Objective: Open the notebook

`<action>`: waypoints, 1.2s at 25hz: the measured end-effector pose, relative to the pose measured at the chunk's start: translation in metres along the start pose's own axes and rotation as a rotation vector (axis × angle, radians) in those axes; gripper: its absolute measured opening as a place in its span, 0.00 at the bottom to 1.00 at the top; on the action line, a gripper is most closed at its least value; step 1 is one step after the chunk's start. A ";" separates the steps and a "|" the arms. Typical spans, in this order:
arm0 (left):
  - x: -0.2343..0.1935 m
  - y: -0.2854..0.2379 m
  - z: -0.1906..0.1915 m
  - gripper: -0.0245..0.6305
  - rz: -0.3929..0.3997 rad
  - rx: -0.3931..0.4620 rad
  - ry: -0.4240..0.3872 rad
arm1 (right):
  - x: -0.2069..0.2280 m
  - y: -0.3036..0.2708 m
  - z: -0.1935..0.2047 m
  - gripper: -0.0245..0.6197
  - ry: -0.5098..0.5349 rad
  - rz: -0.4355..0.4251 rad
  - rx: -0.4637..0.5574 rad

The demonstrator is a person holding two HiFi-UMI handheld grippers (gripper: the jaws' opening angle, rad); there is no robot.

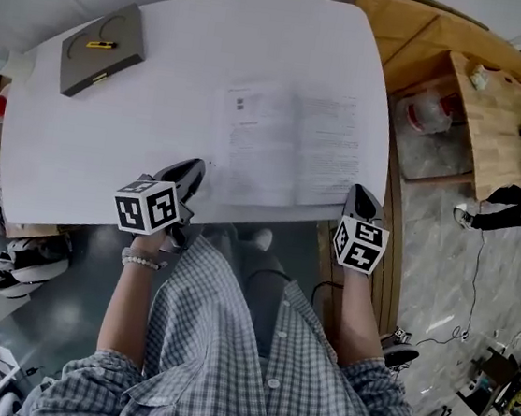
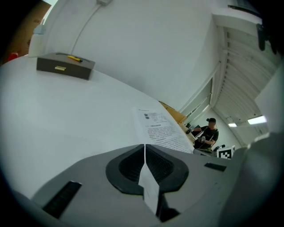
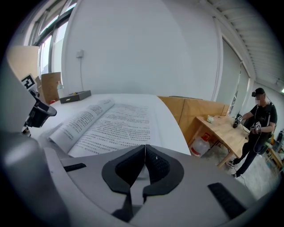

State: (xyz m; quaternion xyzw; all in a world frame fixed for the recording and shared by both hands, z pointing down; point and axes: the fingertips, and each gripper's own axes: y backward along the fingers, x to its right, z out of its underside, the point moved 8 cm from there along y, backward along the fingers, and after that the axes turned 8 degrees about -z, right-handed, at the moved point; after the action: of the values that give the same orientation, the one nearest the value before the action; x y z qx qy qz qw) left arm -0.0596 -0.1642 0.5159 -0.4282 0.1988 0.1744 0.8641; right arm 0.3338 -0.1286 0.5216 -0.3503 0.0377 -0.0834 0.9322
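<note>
The notebook [image 1: 292,145] lies open and flat on the white table [image 1: 157,133], printed pages up. My left gripper [image 1: 189,173] is at its near left corner. In the left gripper view the left gripper [image 2: 144,153] is shut on a thin white page [image 2: 149,186] that stands edge-on between the pads, with the open notebook [image 2: 162,128] ahead to the right. My right gripper [image 1: 363,200] rests at the near right corner. In the right gripper view the right gripper [image 3: 144,153] has its jaws together over the notebook [image 3: 111,119]; whether paper is caught between them I cannot tell.
A grey box [image 1: 104,47] with a yellow item on top sits at the table's far left. Right of the table are a wooden bench [image 1: 499,109], a water jug [image 1: 428,110] and a standing person [image 3: 259,119]. The table's near edge runs just behind both grippers.
</note>
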 end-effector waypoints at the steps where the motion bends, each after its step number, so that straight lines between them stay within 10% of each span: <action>1: 0.003 0.002 -0.002 0.06 0.003 0.008 -0.024 | -0.001 0.001 -0.002 0.07 0.004 -0.010 0.004; 30: 0.122 0.117 -0.077 0.05 0.174 0.361 -0.368 | -0.034 0.108 -0.137 0.07 0.075 -0.184 0.468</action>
State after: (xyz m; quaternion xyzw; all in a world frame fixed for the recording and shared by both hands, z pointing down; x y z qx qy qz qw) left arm -0.0252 -0.1435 0.3345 -0.2097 0.1021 0.2845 0.9299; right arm 0.2962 -0.1309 0.3472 -0.1236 0.0200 -0.1872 0.9743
